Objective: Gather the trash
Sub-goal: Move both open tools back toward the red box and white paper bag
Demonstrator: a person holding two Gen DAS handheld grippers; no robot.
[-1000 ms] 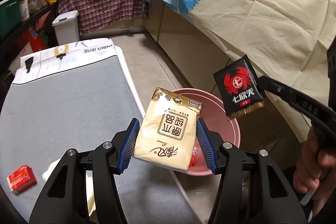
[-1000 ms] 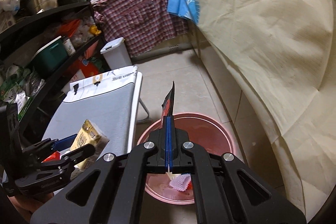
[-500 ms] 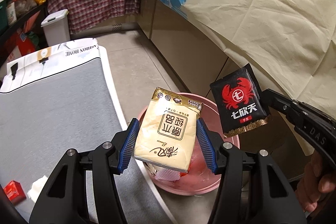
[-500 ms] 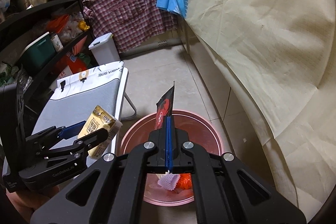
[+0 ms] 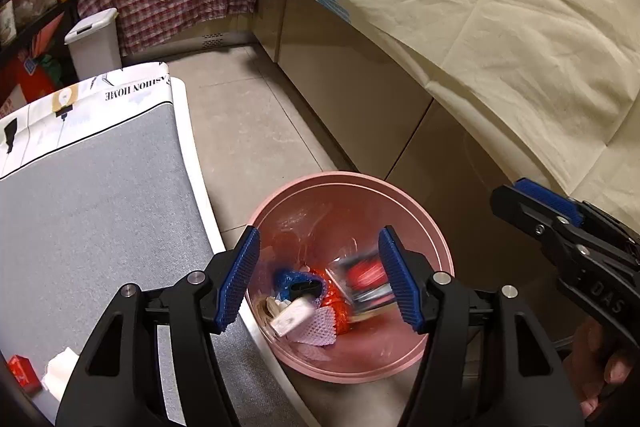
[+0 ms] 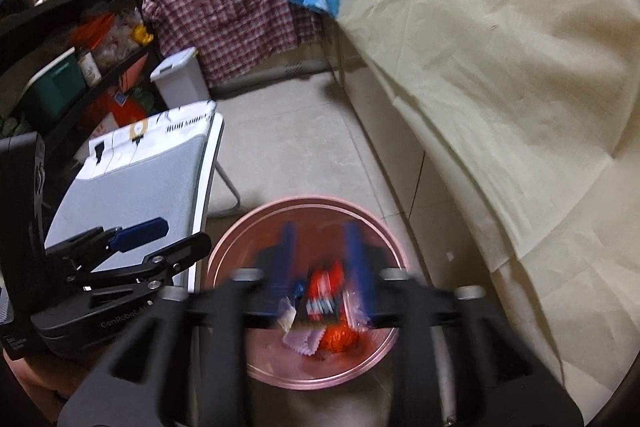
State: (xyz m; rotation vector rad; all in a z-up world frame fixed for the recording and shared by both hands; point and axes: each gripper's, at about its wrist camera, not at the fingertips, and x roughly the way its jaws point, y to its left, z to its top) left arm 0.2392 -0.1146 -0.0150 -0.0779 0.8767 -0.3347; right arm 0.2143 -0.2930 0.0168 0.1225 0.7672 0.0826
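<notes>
A pink bin (image 5: pixel 434 227) stands on the floor beside the table and holds several pieces of trash. The black and red crab packet (image 5: pixel 366 277) lies blurred inside it, as does the pale tissue pack (image 5: pixel 292 315). My left gripper (image 5: pixel 320 283) hangs open and empty right above the bin. My right gripper (image 6: pixel 320 263) is also open and empty above the bin (image 6: pixel 256 223), blurred by motion; it shows at the right edge of the left wrist view (image 5: pixel 560 223). The packet (image 6: pixel 324 291) shows between its fingers, down in the bin.
A grey-topped table (image 5: pixel 100 211) stands left of the bin, with a small red box (image 5: pixel 22 369) and a white tissue (image 5: pixel 60 373) at its near corner. A white lidded bin (image 5: pixel 94 43) stands beyond. Cream cloth (image 5: pixel 500 27) covers the cabinets on the right.
Both grippers have opened. The tissue pack has dropped from the left gripper and the crab packet from the right gripper, both into the pink bin.
</notes>
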